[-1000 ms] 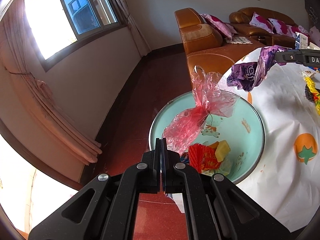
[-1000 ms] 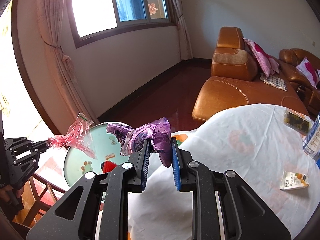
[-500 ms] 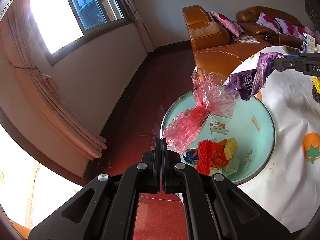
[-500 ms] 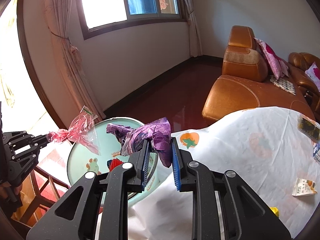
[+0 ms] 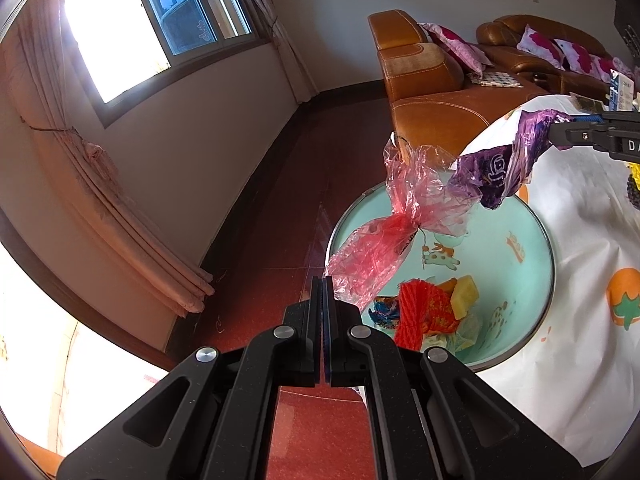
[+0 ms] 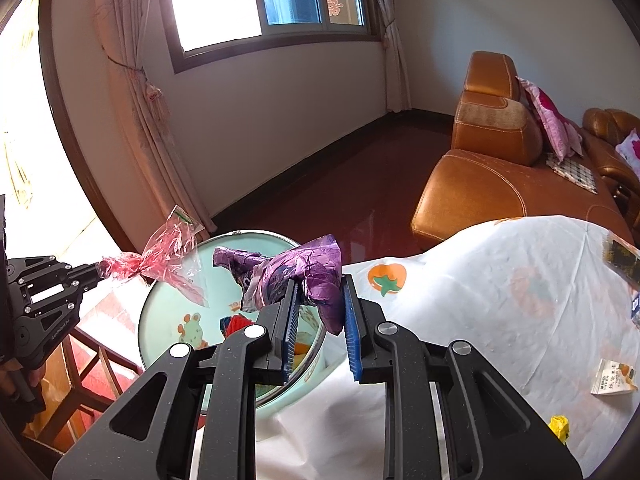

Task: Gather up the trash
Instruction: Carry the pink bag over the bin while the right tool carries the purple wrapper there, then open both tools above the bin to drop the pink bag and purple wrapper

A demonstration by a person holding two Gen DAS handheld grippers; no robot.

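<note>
Right wrist: purple wrapper (image 6: pixel 304 280) between fingers (image 6: pixel 290 320)

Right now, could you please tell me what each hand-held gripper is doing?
Left hand-held gripper: shut on the red plastic wrapper.
Right hand-held gripper: shut on the purple wrapper.

- A table (image 6: pixel 500 280) under a white cloth printed with orange tomatoes
- A small juice carton (image 6: pixel 614 378) lying flat by the right edge
- A crumpled yellow scrap (image 6: pixel 559 427) close to the carton, nearer the camera
- A dark packet (image 6: pixel 622 258) at the far right corner
- A pale green basin (image 5: pixel 516 240) just beside the table's left edge; what it stands on cannot be told
</note>
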